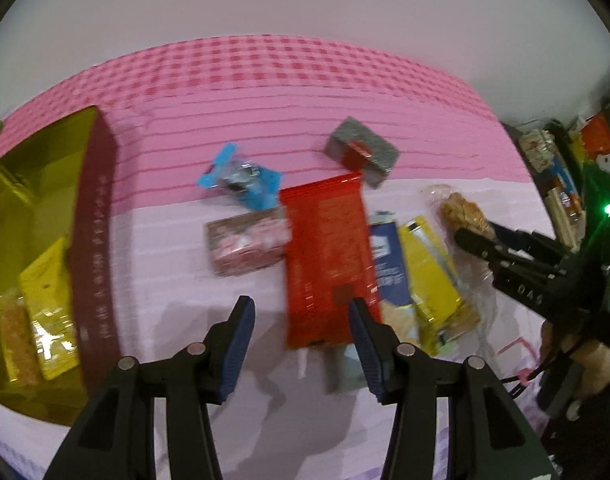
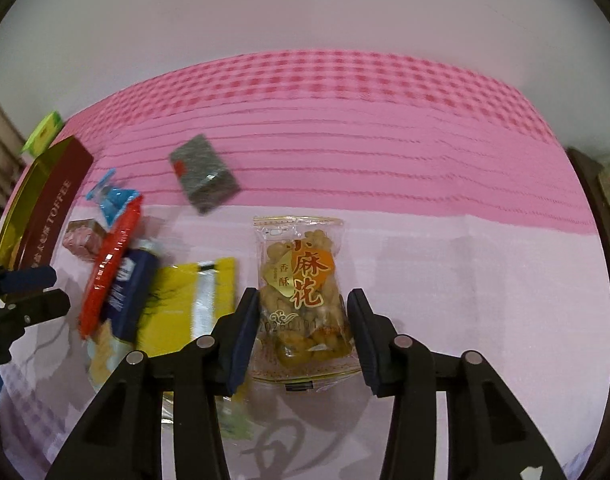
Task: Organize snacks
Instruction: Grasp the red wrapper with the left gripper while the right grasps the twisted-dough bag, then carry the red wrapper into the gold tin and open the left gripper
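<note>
My right gripper (image 2: 303, 312) is open, its jaws on either side of a clear bag of fried twists (image 2: 301, 280) lying on the cloth; the bag also shows in the left wrist view (image 1: 463, 212), under the right gripper (image 1: 471, 236). My left gripper (image 1: 301, 316) is open and empty above the cloth, its right finger over the red packet (image 1: 325, 256). A maroon toffee tin (image 1: 93, 240) with a gold inside stands at the left and holds yellow and orange snack packs (image 1: 45, 300).
Loose snacks lie around: a blue wrapped candy (image 1: 241, 180), a pink box (image 1: 247, 242), a grey box (image 1: 361, 150), a navy packet (image 1: 389, 256), a yellow packet (image 1: 429, 268). A pink checked cloth (image 2: 385, 128) covers the table. A green box (image 2: 45, 132) sits far left.
</note>
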Demonstrator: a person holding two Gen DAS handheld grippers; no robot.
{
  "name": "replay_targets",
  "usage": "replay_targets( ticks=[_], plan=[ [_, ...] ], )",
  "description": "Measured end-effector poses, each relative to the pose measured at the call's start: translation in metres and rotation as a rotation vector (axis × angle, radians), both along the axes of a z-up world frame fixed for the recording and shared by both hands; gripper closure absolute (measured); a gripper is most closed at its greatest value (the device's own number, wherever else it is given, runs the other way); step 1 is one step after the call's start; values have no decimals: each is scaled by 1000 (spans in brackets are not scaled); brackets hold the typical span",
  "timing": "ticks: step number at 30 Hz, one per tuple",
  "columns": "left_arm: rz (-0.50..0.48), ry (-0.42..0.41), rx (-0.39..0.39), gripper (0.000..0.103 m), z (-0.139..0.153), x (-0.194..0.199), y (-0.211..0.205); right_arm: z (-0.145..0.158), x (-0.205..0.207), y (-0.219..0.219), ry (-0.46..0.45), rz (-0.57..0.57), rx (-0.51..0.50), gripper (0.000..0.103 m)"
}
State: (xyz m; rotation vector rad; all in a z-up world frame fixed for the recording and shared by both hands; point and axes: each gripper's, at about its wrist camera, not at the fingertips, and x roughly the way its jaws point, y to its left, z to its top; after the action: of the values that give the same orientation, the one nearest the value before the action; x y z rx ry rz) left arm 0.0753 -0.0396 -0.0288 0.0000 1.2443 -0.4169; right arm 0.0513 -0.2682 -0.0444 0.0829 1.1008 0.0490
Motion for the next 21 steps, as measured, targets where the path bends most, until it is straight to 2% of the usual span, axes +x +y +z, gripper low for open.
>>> replay_targets(
  ticks=[1,2,4,10,19,21],
  plan=[
    [-6,6,-13,53,-1,2,-3,-1,-2,-3,-2,-8,-1,62],
    [-13,17,-29,44,-3,3,-6,-2,-3,-6,-2,-14,-1,62],
    [-1,28,-47,37,-7,7,-9,-6,-5,-11,6,-29,17,62],
    [59,76,-84,37,-24,25,-13,-8,-7,-12,-10,-32,19,62],
    [82,84,-94,37,-30,37,-22,-9,-12,-11,-25,-32,3,61],
    [75,82,-91,45,-30,38,-25,-8,-12,-11,-27,-33,0,61]
  ],
)
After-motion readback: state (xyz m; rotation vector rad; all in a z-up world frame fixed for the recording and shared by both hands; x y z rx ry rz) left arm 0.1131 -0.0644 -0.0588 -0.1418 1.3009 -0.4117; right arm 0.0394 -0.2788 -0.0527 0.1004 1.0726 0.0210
